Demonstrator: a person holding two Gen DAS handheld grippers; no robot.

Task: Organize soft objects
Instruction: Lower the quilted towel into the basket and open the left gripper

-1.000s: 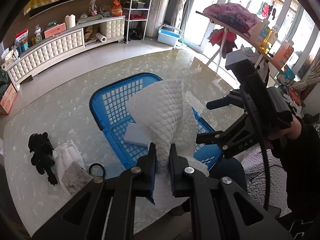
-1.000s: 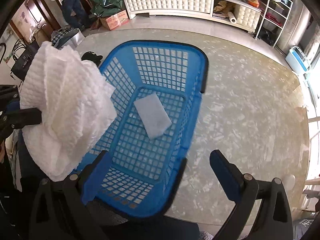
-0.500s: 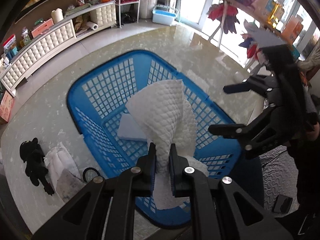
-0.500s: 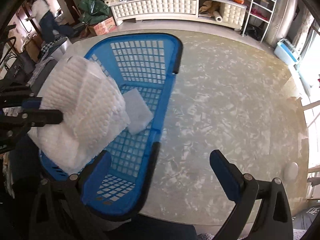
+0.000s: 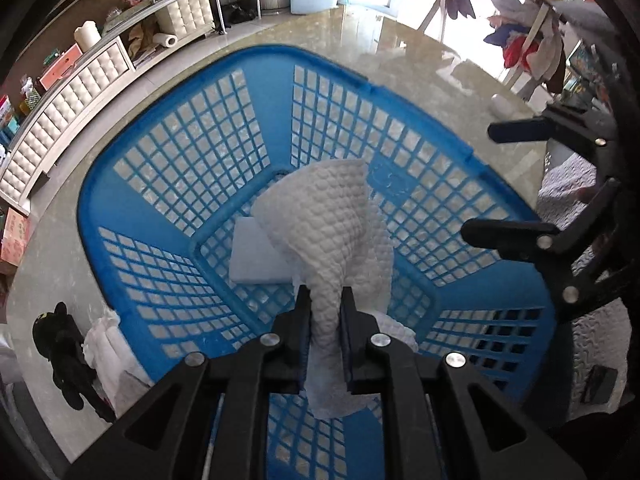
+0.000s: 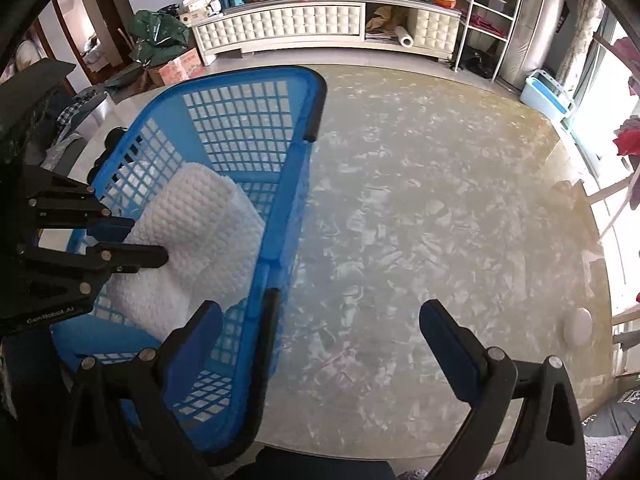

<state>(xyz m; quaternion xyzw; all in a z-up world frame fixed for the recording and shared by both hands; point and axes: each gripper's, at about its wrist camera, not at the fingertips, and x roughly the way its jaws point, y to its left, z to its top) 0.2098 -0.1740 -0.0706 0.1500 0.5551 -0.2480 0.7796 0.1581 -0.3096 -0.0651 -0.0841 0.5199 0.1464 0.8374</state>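
My left gripper (image 5: pixel 325 307) is shut on a white quilted cloth (image 5: pixel 332 224), which hangs down inside the blue plastic basket (image 5: pixel 168 168). Under the cloth, on the basket floor, lies a flat white pad (image 5: pixel 256 252). In the right wrist view the same cloth (image 6: pixel 200 236) sits inside the basket (image 6: pixel 296 184), pinched by the left gripper (image 6: pixel 154 240) at the left. My right gripper (image 6: pixel 320 324) stands open over the basket's right rim and the table, with nothing between its fingers. It also shows at the right edge of the left wrist view as the right gripper (image 5: pixel 480 184).
A black plush toy (image 5: pixel 60 344) and a white bundled cloth (image 5: pixel 108 348) lie on the marble table (image 6: pixel 440 220) left of the basket. A small white disc (image 6: pixel 578 326) rests near the table's right edge. Cabinets and shelves stand beyond the table.
My left gripper has sunk with the cloth from above the basket's near rim down into the basket. The right gripper has drifted to the basket's right side, still open.
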